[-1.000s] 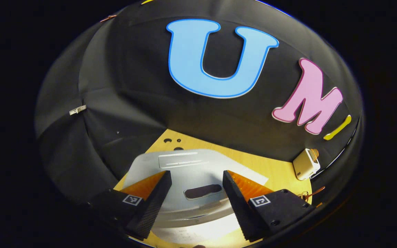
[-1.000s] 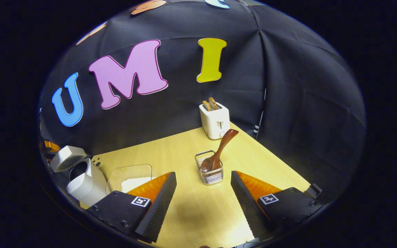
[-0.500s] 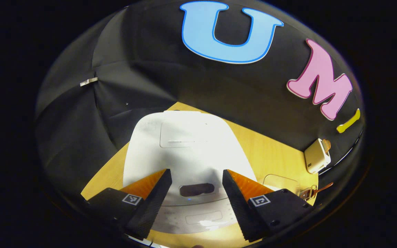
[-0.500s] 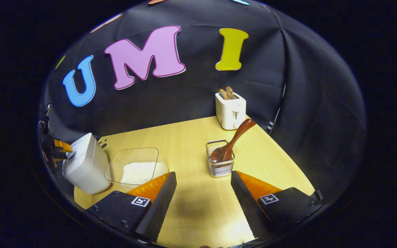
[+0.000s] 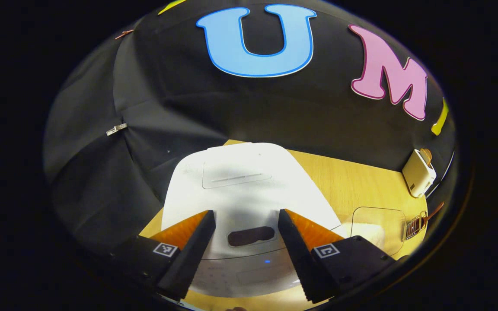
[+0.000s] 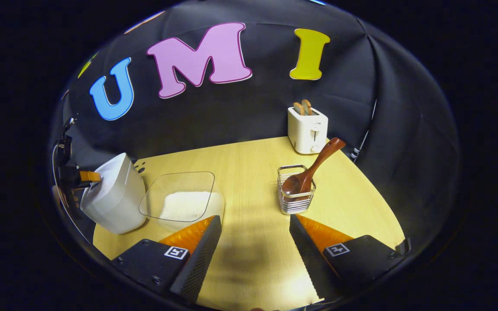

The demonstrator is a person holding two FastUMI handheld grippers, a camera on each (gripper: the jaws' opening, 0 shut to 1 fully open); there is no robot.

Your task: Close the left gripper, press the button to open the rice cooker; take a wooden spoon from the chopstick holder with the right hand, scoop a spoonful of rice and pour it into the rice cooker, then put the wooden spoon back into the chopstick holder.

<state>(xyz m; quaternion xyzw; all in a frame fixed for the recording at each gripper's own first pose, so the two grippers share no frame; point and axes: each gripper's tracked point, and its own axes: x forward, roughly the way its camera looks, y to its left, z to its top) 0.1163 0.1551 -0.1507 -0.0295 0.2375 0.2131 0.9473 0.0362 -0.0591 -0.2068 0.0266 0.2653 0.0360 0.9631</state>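
- Rice cooker (image 5: 240,185): white, lid down, at the counter's (image 6: 253,172) left side; in the right gripper view (image 6: 113,194) it stands just beside the clear rice container.
- Dark oval button recess (image 5: 251,236) sits on the cooker's front top, straight ahead of the left tongs (image 5: 245,242) and between their two fingers, which straddle it, spread apart and clamped on nothing.
- Wooden spoon (image 6: 311,170): bowl down in the wire chopstick holder (image 6: 295,194), handle leaning up and away to the right, its long axis slanting toward the toaster (image 6: 308,128).
- Right tongs (image 6: 255,250): fingers apart, empty, low over bare counter; the holder lies just ahead and slightly right of them, so the right hand is the nearer one to the spoon.
- Rice container (image 6: 180,201): clear, square, white rice heaped inside, between cooker and holder.
- Judgement: lid shut and spoon in its holder fits either a stage ahead of the button press or one with the scoop delivered and the lid down again; the pictures do not settle which.
- The key relation on the left is button dead centre between open fingers.
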